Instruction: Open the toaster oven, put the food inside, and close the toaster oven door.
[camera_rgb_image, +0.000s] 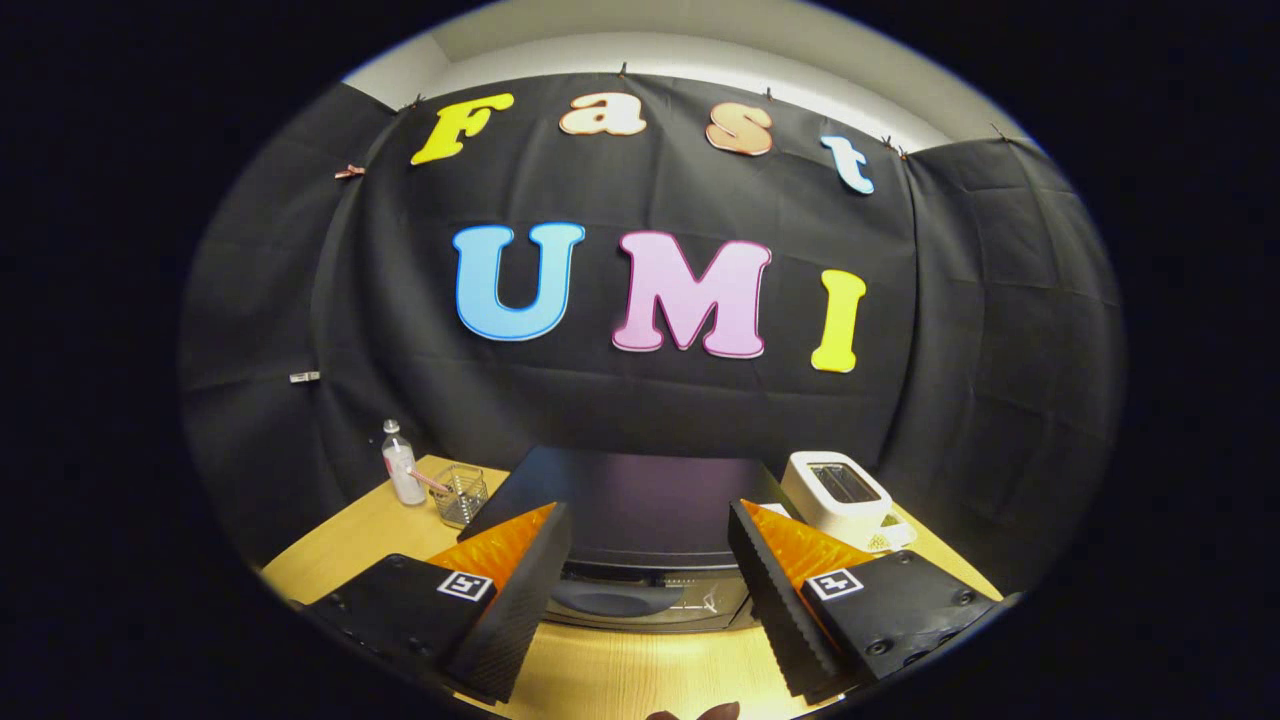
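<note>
A dark toaster oven (640, 510) stands on the wooden table (350, 545), straight ahead of my fingers. I look down on its flat top; its front with the door handle (615, 597) shows low between the fingertips, and the door looks shut. My gripper (650, 540) is open, fingers wide apart, with nothing held between them. It hovers above and in front of the oven, apart from it. A small dark reddish thing (700, 712) peeks in below the fingers; I cannot tell what it is.
A white pop-up toaster (838, 492) stands right of the oven. To the oven's left are a small wire basket (460, 495) and a clear plastic bottle (402, 465). Black cloth walls close in the table behind and on both sides.
</note>
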